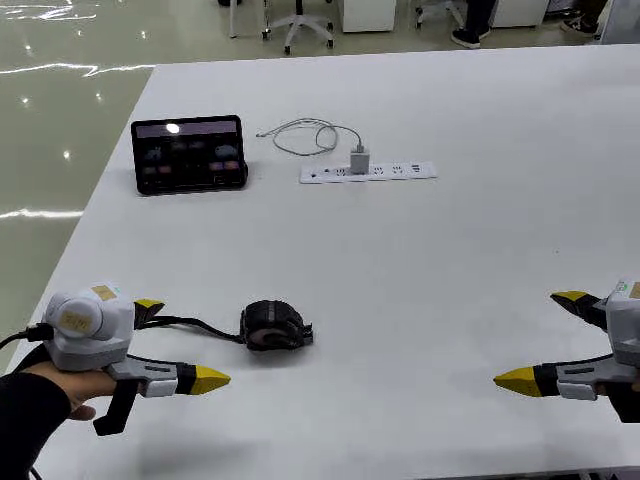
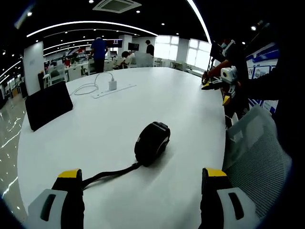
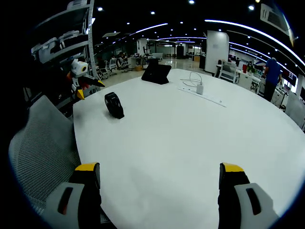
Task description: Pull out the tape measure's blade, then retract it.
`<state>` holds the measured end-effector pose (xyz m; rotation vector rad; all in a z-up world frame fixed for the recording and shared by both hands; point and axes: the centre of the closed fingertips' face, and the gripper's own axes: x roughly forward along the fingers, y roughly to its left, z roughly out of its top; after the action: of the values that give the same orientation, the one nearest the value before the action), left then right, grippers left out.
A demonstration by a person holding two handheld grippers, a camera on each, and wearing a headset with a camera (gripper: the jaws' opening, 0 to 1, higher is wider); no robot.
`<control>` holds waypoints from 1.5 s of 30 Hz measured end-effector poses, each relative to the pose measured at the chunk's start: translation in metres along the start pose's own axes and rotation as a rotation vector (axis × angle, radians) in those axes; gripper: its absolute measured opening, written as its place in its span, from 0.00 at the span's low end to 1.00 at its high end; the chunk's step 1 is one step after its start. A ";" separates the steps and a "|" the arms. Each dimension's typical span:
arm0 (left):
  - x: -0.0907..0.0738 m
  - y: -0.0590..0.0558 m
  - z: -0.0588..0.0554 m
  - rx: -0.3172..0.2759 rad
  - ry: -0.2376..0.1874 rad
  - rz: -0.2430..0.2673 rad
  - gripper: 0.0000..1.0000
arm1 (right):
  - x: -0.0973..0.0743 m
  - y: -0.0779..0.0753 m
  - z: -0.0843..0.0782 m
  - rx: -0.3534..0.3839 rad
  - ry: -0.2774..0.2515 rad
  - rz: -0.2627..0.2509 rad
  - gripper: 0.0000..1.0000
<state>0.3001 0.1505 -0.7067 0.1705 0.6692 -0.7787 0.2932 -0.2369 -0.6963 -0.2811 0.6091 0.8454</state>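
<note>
A black tape measure (image 1: 274, 326) lies on the white table (image 1: 420, 260), its black wrist strap trailing left toward my left gripper (image 1: 185, 342). That gripper is open, yellow tips spread, with nothing between them. In the left gripper view the tape measure (image 2: 152, 142) sits a short way ahead of the open jaws, strap (image 2: 107, 175) running back toward the left fingertip (image 2: 69, 174). My right gripper (image 1: 545, 340) stands open at the table's right front, far from the tape measure (image 3: 113, 104). No blade is pulled out.
A dark tablet (image 1: 189, 153) stands propped at the back left. A white power strip (image 1: 368, 171) with a charger and coiled cable (image 1: 305, 136) lies behind the middle. A mesh chair (image 2: 259, 157) sits by the table's near edge. People stand in the far office.
</note>
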 end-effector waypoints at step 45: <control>0.069 -0.019 0.027 0.418 0.289 -0.209 0.97 | 0.041 0.006 0.021 -0.148 -0.026 0.019 1.00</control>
<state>0.3357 0.0859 -0.7259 0.6097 0.7983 -1.1036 0.3179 -0.1977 -0.7044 -0.3982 0.5271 0.9129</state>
